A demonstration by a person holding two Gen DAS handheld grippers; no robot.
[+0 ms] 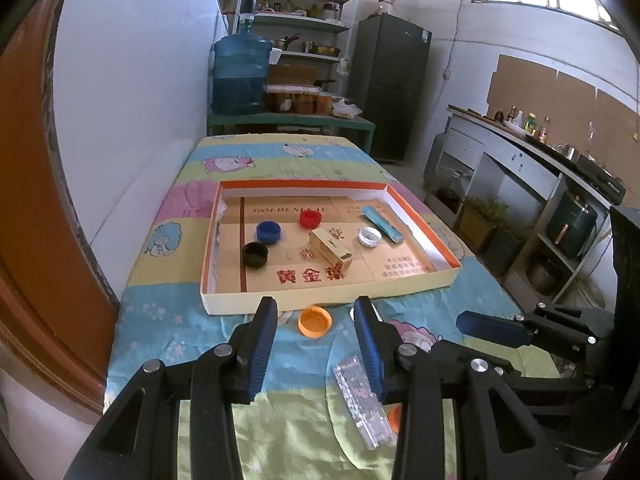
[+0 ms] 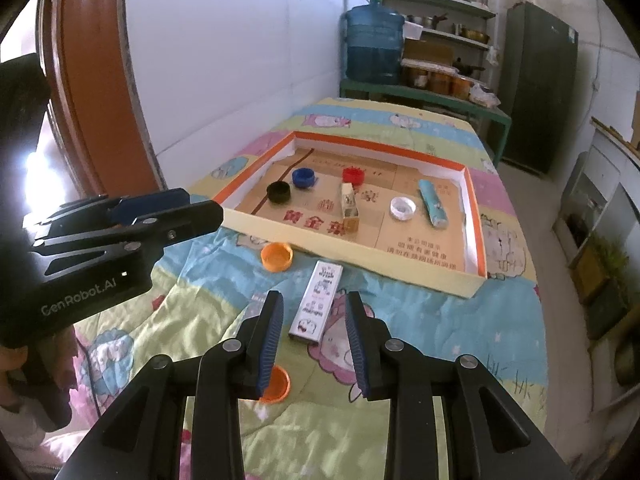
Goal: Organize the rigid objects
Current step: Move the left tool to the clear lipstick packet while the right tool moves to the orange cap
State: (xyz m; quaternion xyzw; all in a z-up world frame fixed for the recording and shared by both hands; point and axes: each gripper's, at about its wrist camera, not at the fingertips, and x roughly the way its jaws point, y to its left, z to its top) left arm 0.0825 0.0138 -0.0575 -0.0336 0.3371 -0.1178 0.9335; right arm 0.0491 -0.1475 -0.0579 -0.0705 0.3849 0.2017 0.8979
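A shallow orange-rimmed cardboard tray [image 1: 328, 303] [image 2: 256, 219] lies on the table. It holds a black cap [image 1: 255, 254], a blue cap [image 1: 268, 232], a red cap [image 1: 311, 218], a white cap [image 1: 369, 236], a gold box [image 1: 332, 248] and a teal packet [image 1: 382, 224]. In front of the tray lie an orange cap [image 1: 315, 321] [image 2: 276, 256] and a silver patterned box [image 1: 362, 400] [image 2: 317, 300]. A second orange cap [image 2: 278, 385] sits under my right gripper's left finger. My left gripper [image 1: 316, 312] is open above the first orange cap. My right gripper [image 2: 314, 304] is open around the silver box's near end.
The table has a cartoon-print cloth [image 1: 172, 320]. A white wall [image 1: 132, 100] and brown door frame [image 1: 24, 200] run along the left. A water jug [image 1: 240, 76], shelves and a dark fridge [image 1: 388, 84] stand behind; a kitchen counter [image 1: 532, 148] is on the right.
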